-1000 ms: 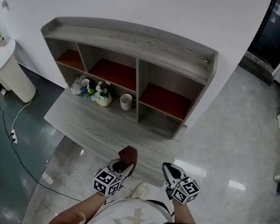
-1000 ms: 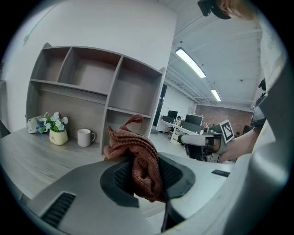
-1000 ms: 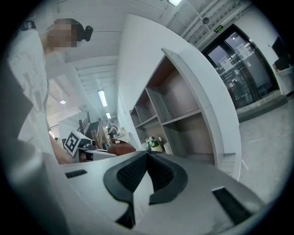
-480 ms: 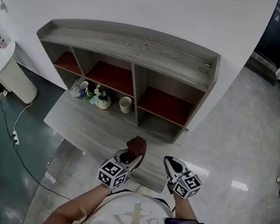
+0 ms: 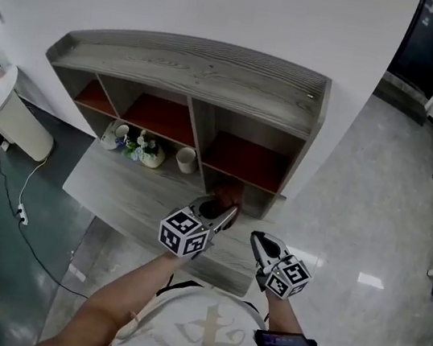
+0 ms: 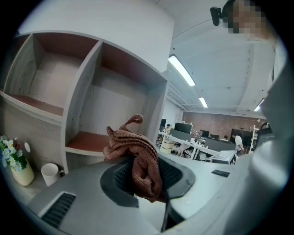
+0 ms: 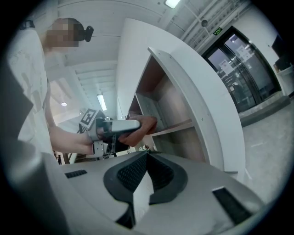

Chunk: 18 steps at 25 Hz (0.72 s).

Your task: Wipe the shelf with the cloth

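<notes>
The grey wooden shelf unit (image 5: 208, 69) stands against the white wall, its compartments floored in red-brown. My left gripper (image 5: 227, 210) is shut on a crumpled brown cloth (image 5: 231, 193) and holds it at the mouth of the lower right compartment (image 5: 243, 185). In the left gripper view the cloth (image 6: 138, 153) bulges up between the jaws, with the compartment's shelf (image 6: 87, 142) just beyond. My right gripper (image 5: 259, 243) hangs shut and empty to the right, nearer my body. In the right gripper view the left gripper (image 7: 117, 127) and the cloth (image 7: 143, 125) show against the shelf.
A vase of flowers (image 5: 145, 150), a white mug (image 5: 186, 158) and another cup (image 5: 110, 139) stand on the low ledge (image 5: 123, 194) under the left compartments. A white round stand (image 5: 14, 116) and a floor cable (image 5: 27, 211) lie left. Shiny floor spreads to the right.
My left gripper has carried the cloth forward and up from the ledge's front edge to the lower right compartment. The right gripper has barely moved.
</notes>
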Tool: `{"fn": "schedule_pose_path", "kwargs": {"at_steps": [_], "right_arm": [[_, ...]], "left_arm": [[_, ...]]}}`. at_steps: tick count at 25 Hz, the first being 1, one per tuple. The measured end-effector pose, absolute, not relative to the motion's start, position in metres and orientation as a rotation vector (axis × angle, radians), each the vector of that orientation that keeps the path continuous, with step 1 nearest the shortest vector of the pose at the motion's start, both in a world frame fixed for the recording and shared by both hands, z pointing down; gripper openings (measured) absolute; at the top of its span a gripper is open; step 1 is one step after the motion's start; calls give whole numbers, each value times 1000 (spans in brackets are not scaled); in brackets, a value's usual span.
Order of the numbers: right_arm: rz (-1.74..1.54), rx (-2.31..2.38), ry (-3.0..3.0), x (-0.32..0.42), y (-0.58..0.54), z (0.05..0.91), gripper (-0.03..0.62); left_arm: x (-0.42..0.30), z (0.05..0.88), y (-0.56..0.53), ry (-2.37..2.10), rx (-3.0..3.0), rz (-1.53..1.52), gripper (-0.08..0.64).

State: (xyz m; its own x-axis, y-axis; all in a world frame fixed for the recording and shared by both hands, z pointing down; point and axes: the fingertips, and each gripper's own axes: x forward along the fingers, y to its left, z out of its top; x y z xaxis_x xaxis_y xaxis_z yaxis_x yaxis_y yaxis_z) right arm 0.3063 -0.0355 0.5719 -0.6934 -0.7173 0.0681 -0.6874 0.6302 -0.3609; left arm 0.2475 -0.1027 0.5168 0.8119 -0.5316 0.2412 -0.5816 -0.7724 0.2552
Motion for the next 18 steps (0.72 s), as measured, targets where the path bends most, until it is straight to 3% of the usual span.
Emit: {"fn": "schedule_pose_path", "kwargs": {"at_steps": [18], "right_arm": [[-615,-1206,2703,331,-51,585,5]], "left_arm": [[359,511,-203,-742,2740,587,100]]}}
